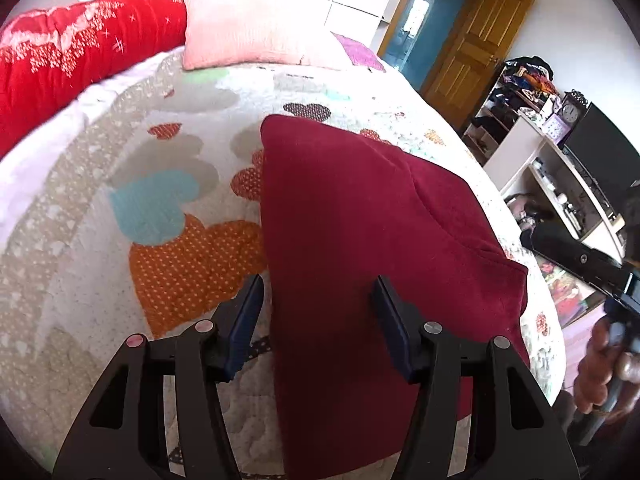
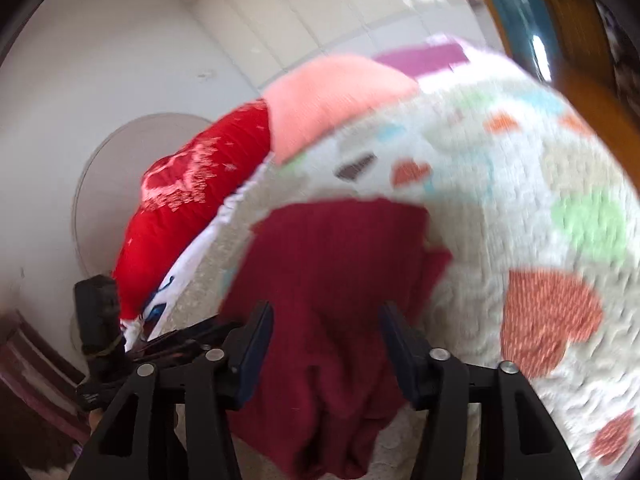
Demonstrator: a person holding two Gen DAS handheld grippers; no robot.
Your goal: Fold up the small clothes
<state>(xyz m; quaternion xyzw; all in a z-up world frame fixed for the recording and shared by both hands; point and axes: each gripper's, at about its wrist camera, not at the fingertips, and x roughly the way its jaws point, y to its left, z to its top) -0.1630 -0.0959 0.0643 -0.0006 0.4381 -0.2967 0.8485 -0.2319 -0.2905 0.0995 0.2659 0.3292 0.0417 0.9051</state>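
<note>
A dark red garment (image 1: 360, 208) lies folded on the heart-patterned quilt (image 1: 180, 264) of a bed. My left gripper (image 1: 318, 292) hovers over its near left edge with the jaws apart: the left finger (image 1: 248, 308) stands beside the cloth's edge and the right finger (image 1: 390, 316) is above the cloth. Neither pad presses on it. In the blurred right wrist view the same garment (image 2: 332, 248) is rumpled at its near end. My right gripper (image 2: 326, 316) stands open above that end. A hand (image 1: 608, 364) holds the right gripper's body (image 1: 592, 268) at the bed's right side.
A red padded blanket (image 1: 80, 52) and a pink pillow (image 1: 248, 32) lie at the head of the bed. Right of the bed stand white shelves (image 1: 560, 168) with clutter and a dark screen (image 1: 600, 152). A wooden door (image 1: 472, 40) is behind.
</note>
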